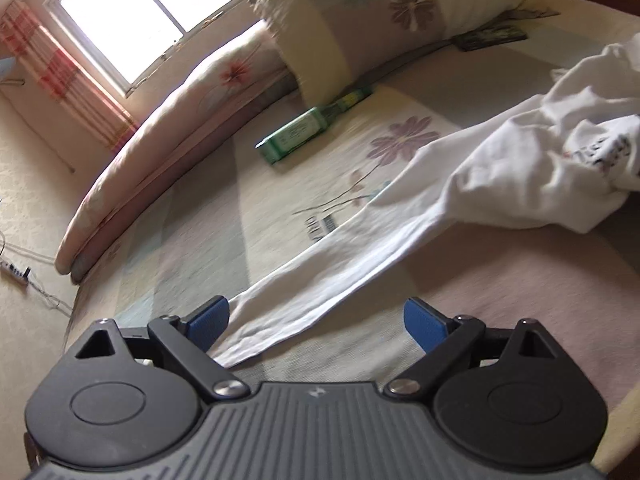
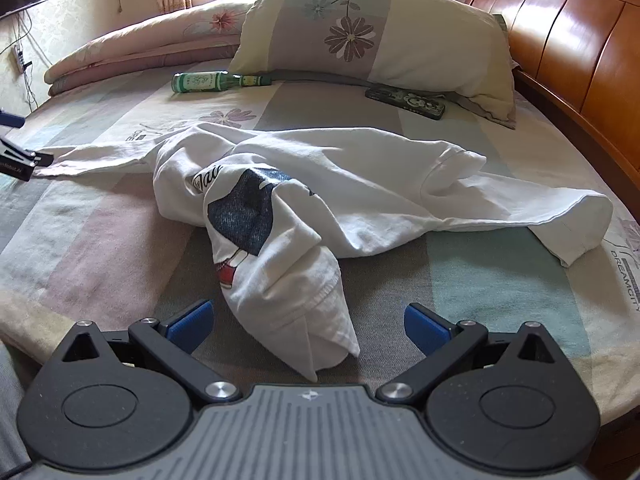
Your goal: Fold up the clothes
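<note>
While the white long-sleeved T-shirt point(image 2: 360, 184) lies crumpled at the middle of the bed point(image 2: 500, 280), both grippers hover over it empty.

Item: T-shirt, white cotton knit, dark blue printed panel partly folded under. Bunched, one sleeve point(image 1: 320, 264) stretched flat to its left, the other sleeve point(image 2: 560, 216) trailing to its right, a twisted tail of hem pointing toward the foot of the bed. Judged light, limp and non-slippery; it should drape and wrinkle rather than hold shape, so it likely needs spreading flat before folding. Best holds: the cuff end of the left sleeve and the hem corner of the tail.

Left gripper point(image 1: 316, 322): fingers spread wide, holding nothing, the left sleeve's cuff lying between them.
Right gripper point(image 2: 308, 326): fingers spread wide, holding nothing, the hem tail lying between them.

Other items beyond the shirt, toward the headboard point(image 2: 560, 40): floral pillow point(image 2: 360, 28); folded quilt point(image 2: 140, 48); dark phone-like object point(image 2: 406, 102), identity uncertain.

Containers: one green glass bottle point(image 2: 204, 81) lying on its side beyond the shirt; contents cannot be told.
</note>
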`<state>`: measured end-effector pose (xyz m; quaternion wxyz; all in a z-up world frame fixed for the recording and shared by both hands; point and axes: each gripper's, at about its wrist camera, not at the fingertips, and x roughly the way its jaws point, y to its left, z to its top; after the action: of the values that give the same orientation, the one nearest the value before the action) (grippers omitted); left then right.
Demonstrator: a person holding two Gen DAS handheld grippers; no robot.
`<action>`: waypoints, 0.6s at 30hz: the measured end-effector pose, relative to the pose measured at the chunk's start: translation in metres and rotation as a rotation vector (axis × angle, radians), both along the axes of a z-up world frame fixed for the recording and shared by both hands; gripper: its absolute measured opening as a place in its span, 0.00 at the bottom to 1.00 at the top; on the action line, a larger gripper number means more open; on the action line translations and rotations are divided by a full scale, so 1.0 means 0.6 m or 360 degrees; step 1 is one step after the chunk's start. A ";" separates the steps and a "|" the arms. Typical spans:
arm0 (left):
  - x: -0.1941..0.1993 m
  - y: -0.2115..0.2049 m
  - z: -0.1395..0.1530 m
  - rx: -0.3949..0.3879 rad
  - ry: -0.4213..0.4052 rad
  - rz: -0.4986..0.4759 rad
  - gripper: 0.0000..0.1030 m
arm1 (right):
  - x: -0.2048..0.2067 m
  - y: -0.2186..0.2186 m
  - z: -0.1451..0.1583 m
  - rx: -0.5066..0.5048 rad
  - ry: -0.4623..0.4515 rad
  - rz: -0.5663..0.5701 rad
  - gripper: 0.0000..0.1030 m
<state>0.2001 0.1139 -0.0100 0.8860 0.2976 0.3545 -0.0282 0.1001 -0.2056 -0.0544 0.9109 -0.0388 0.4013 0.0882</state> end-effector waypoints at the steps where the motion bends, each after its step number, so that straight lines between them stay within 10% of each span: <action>1: -0.007 -0.021 0.001 -0.0019 -0.0015 -0.0050 0.94 | -0.004 -0.002 -0.001 -0.0017 0.0009 0.0005 1.00; 18: -0.056 -0.146 -0.025 -0.0454 -0.0041 0.0041 0.94 | -0.003 -0.004 -0.013 0.0037 -0.0058 0.0153 1.00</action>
<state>0.1662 0.0263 -0.0250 0.9240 0.1644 0.3393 -0.0632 0.0984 -0.2079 -0.0619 0.9131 -0.0490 0.3813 0.1358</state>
